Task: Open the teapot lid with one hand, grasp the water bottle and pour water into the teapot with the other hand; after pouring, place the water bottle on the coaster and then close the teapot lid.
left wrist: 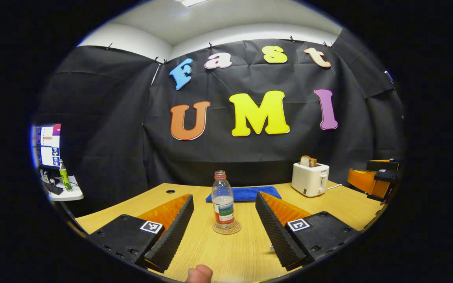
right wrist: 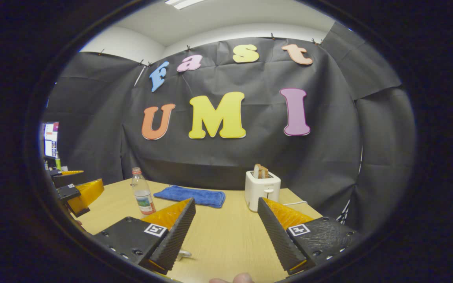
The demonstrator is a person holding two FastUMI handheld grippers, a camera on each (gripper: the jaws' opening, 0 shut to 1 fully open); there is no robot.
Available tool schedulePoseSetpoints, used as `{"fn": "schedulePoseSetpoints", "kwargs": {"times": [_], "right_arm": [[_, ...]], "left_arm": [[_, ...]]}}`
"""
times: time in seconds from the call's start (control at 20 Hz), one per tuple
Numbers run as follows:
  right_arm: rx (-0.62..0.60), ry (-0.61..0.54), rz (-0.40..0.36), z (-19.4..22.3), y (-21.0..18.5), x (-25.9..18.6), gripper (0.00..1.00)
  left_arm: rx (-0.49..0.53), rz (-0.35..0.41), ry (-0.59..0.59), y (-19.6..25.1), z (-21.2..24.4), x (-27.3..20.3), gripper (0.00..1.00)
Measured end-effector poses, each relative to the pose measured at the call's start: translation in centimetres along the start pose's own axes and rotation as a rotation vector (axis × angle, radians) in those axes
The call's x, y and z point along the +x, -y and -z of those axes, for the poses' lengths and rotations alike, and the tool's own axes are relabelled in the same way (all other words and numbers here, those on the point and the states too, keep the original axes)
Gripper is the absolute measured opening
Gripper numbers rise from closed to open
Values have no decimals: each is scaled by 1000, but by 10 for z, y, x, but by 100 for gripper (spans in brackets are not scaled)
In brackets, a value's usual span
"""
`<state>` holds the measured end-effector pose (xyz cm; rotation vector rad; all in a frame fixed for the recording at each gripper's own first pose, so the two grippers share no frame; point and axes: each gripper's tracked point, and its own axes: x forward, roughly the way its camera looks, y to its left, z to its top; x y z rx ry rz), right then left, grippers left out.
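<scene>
Left gripper (left wrist: 224, 230) hangs over the wooden table (left wrist: 234, 255), fingers spread wide apart and holding nothing; the water bottle (left wrist: 223, 204) stands upright straight ahead between them, apart from both fingers; bottle has no cap, is partly filled with water, and sits on a round coaster (left wrist: 227, 228); a folded blue towel (left wrist: 246, 193) lies flat just behind the bottle; a white toaster (left wrist: 310, 179) with a slice of bread (left wrist: 308, 160) sticking up stands to the right at the back of the table; at the far right edge the right gripper (left wrist: 372, 181) shows, its state unclear from there; a fingertip (left wrist: 199, 274) pokes in at the bottom edge; off the table to the left a monitor (left wrist: 47, 145) and a green bottle (left wrist: 65, 179) sit on a small white shelf (left wrist: 67, 193).

In the right gripper view the right gripper (right wrist: 224, 232) is also wide apart and empty above the table (right wrist: 226, 239); water bottle (right wrist: 143, 196) upright at left, towel (right wrist: 190, 195) beside it, toaster (right wrist: 262, 188) ahead near the right finger; left gripper (right wrist: 78, 193) at the far left edge; a small metal part (right wrist: 184, 254) peeks out beside the left finger, can't tell what it is.
</scene>
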<state>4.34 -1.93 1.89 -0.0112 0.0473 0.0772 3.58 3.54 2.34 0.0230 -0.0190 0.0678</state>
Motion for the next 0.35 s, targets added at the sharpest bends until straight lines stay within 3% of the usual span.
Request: {"fn": "schedulePoseSetpoints", "kwargs": {"times": [0.35], "right_arm": [[-1,33,-2,-4,-28,-16,97]], "left_arm": [[14,-24,0,-16,4,-13,99]]}}
